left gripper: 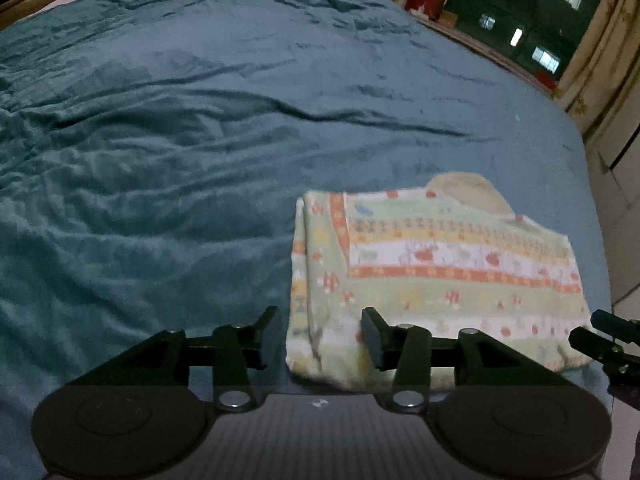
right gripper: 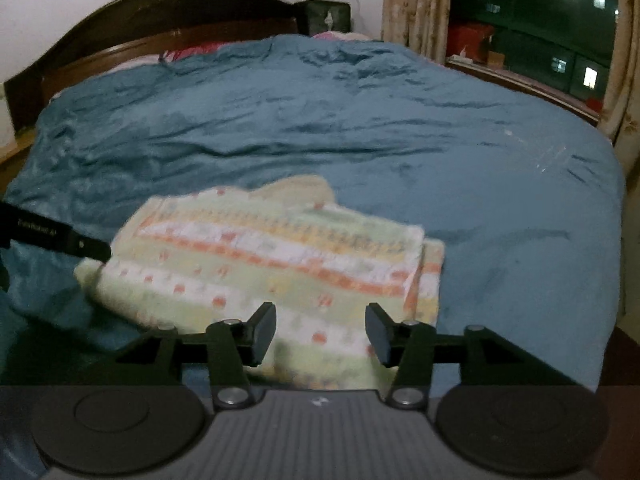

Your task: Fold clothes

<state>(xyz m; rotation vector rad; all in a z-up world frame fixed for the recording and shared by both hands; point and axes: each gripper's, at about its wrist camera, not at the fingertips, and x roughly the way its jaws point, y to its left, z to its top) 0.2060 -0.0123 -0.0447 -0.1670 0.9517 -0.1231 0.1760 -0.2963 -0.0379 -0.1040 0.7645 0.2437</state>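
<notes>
In the left wrist view the folded garment (left gripper: pixel 436 280) lies on the blanket (left gripper: pixel 200 140) at lower right of the frame, with the left gripper (left gripper: pixel 320 338) at the bottom edge, its jaws straddling the garment's near left corner (neither pad pressing on it). The right gripper (left gripper: pixel 608 340) pokes in at the far right edge. In the right wrist view the garment sits lower centre, the headboard (right gripper: pixel 160 20) at upper left behind the blanket, the window (right gripper: pixel 532 20) at upper right.
</notes>
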